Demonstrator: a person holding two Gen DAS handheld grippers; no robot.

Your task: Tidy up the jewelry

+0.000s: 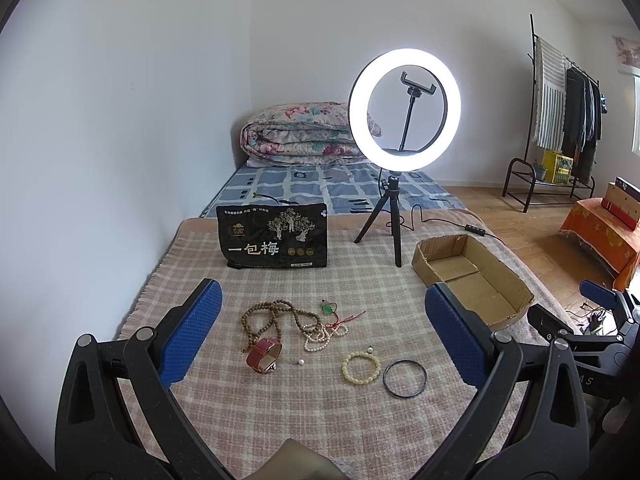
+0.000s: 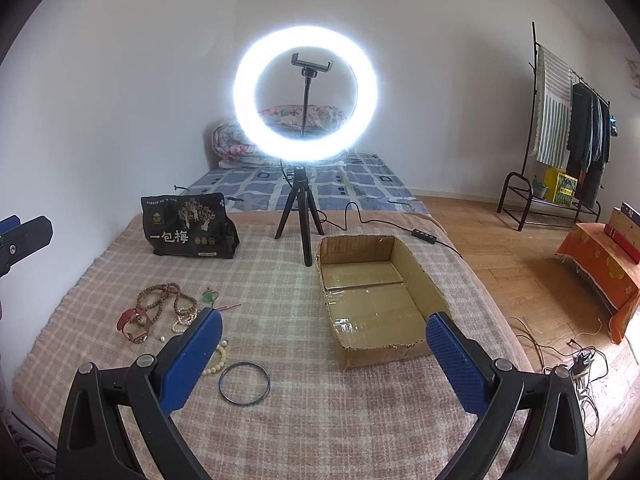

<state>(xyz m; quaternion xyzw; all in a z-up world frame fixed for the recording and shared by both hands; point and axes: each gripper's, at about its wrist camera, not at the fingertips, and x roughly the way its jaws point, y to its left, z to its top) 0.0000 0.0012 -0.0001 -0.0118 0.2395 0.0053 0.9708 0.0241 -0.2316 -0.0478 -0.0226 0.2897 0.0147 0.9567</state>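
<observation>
Both claws [image 1: 320, 344] [image 2: 324, 360] gape empty over bare blanket [image 1: 280, 420] between jewelry [image 1: 304, 332] and box [image 2: 376, 300].

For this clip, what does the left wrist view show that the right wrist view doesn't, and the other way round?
Only the left wrist view shows the cream bead bracelet whole, and the right gripper at its right edge.

Only the right wrist view shows the full floor of the cardboard box, empty, the tangle of cables on the wooden floor, and the left gripper at its left edge.

Both show the brown bead necklace, red watch, pearl strand, dark bangle, black snack bag and lit ring light, with each camera's own jaws wide open.
</observation>
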